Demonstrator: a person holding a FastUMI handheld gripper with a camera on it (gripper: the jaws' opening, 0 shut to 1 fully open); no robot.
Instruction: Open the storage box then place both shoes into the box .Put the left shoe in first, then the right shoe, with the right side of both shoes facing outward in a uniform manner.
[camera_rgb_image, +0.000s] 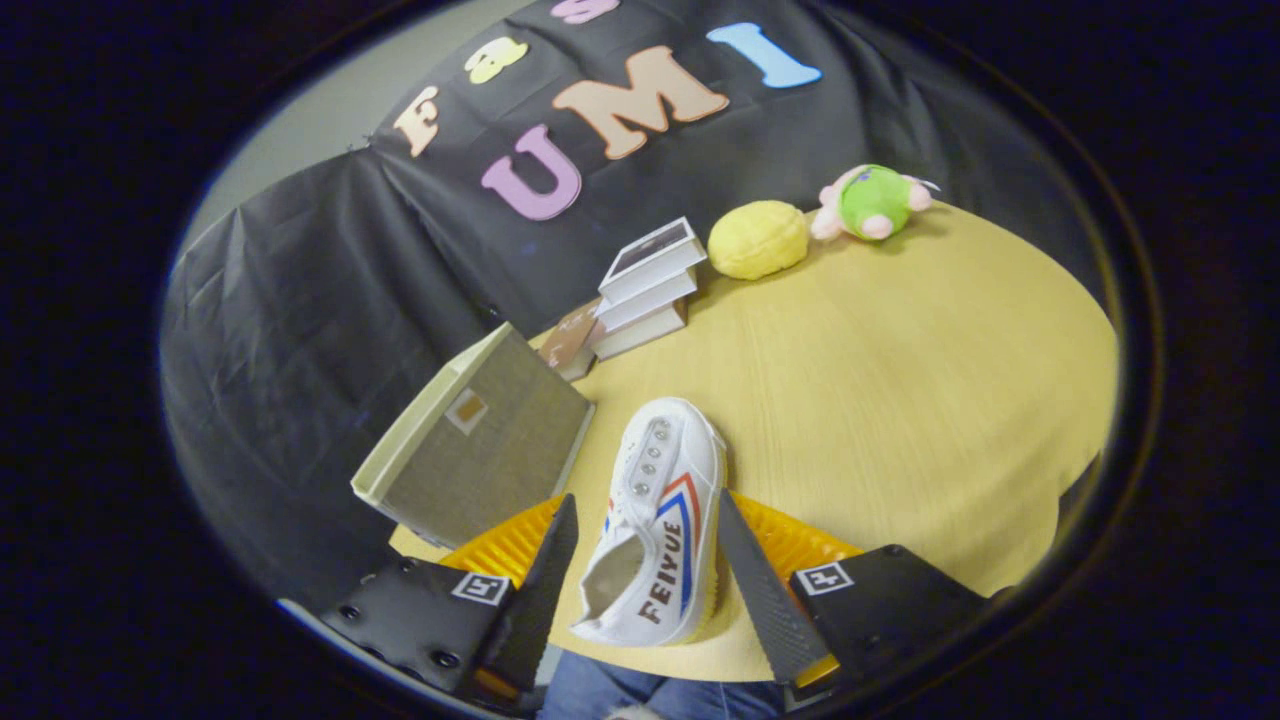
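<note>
Hand-held gripper (640, 560): fingers spread wide, one on each side of a white shoe (660, 520), with a gap showing between each finger and the shoe; nothing is clamped. Shoe: white canvas sneaker with red and blue stripes on its side, lying on the desk (900, 400) between the fingers, toe pointing away from the gripper, heel opening nearest the fingers, striped side turned up toward the camera and tilted slightly. Storage box (480, 450): flat, pale-sided, with a grey woven-looking lid bearing a small square patch, sitting closed at the desk's edge just beyond and beside one finger, close to the toe of the shoe but apart from it. Stack of books (648, 290): three pale volumes, beyond the box near the booth wall, with a brownish item leaning beside them. Yellow round plush item (757, 238): on the desk past the books. Green and pink plush toy (872, 202): beside the yellow one, at the far rim of the desk. Blue denim of a person's legs (640, 692): below the desk edge, between the fingers' bases.
</note>
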